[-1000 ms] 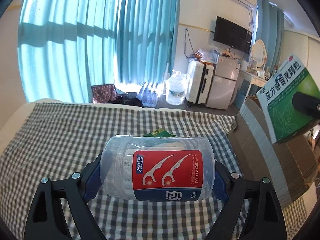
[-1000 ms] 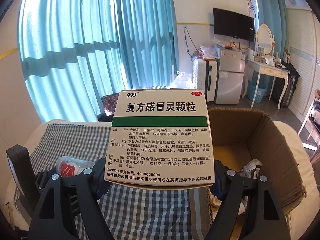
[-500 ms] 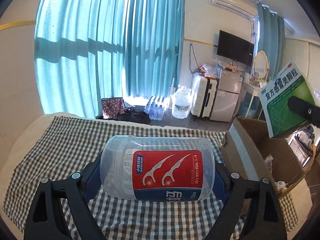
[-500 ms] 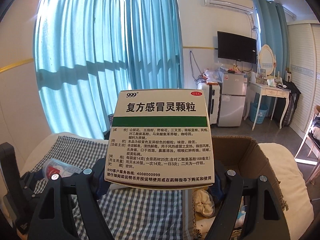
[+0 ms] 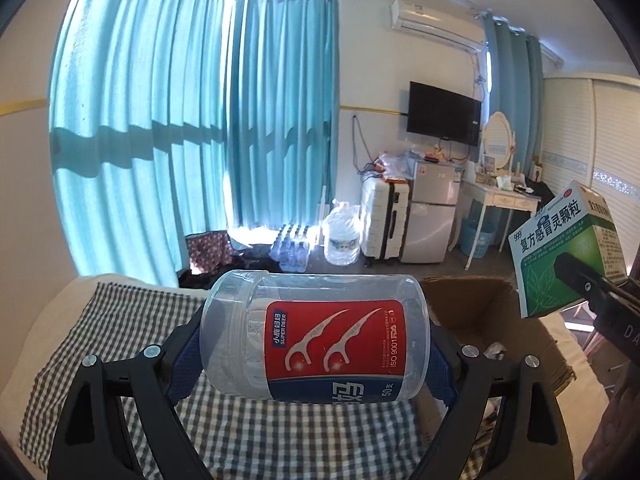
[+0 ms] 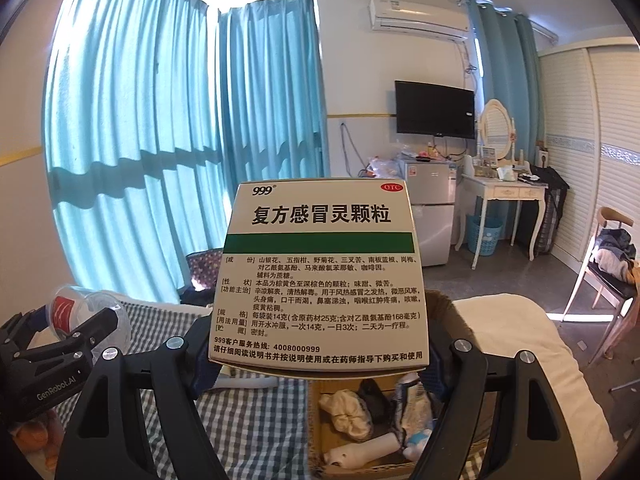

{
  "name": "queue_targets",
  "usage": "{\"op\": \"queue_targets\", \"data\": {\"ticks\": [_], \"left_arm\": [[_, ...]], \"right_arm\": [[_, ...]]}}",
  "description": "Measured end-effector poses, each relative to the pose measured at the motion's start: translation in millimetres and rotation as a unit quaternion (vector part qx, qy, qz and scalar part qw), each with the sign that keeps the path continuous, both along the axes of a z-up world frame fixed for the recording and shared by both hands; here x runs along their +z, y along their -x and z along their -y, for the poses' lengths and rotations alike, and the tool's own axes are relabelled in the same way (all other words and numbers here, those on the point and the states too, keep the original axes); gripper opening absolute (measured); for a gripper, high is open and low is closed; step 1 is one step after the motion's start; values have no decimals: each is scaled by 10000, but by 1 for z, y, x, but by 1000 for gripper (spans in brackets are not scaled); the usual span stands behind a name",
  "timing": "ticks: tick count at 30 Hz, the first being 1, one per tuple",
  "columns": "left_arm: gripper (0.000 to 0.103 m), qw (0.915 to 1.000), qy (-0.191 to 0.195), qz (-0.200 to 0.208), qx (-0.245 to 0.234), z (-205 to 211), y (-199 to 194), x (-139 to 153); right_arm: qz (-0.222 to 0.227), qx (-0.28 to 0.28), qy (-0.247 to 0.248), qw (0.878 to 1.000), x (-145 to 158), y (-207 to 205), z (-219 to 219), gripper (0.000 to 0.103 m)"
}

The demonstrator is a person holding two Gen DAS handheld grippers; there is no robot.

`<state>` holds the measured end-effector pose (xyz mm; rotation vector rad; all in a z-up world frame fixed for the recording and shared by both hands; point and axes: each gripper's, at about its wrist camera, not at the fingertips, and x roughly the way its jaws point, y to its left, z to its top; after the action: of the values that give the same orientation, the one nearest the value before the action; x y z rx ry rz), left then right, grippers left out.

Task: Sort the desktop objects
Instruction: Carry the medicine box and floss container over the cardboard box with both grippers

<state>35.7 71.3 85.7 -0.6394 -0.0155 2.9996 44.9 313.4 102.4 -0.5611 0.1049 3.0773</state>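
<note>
Cardboard box [image 6: 448, 312] — cloths, tube inside, floss jar [image 5: 316, 336], medicine box [image 6: 320, 276] gripped

My right tool [image 6: 320, 354] grips a medicine box [image 6: 320, 276] upright above an open carton [image 6: 372, 420] holding small items; left tool [image 6: 56, 344] holds a jar [image 6: 88, 312].

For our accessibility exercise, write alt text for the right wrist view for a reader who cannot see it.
The right tool grips a white and green medicine box, held upright above an open cardboard box of small items. At far left, the left tool holds a clear floss pick jar over a checked cloth.
</note>
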Motion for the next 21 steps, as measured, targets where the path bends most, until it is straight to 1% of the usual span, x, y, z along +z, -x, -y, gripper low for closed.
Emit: {"op": "queue_targets", "data": {"ticks": [5,9,12,16,21], "left_arm": [[90,9997,-7,-25,-261,-36,4,2],[90,9989,63,-23,-464,-64,11,0],[90,9984,115,45,-545,-82,22,-5],[91,9972,29,191,-716,-105,36,-13],[90,9949,66,298,-959,-132,49,-29]], "right_arm": [[47,-274,21,9996,-1,-4,-33,78],[128,-388,80,9991,-4,-5,-58,78],[164,-556,-5,9983,-9,-4,-71,78],[295,-677,155,9971,-19,3,-89,78],[540,-753,220,9954,-36,13,-103,78]]}}
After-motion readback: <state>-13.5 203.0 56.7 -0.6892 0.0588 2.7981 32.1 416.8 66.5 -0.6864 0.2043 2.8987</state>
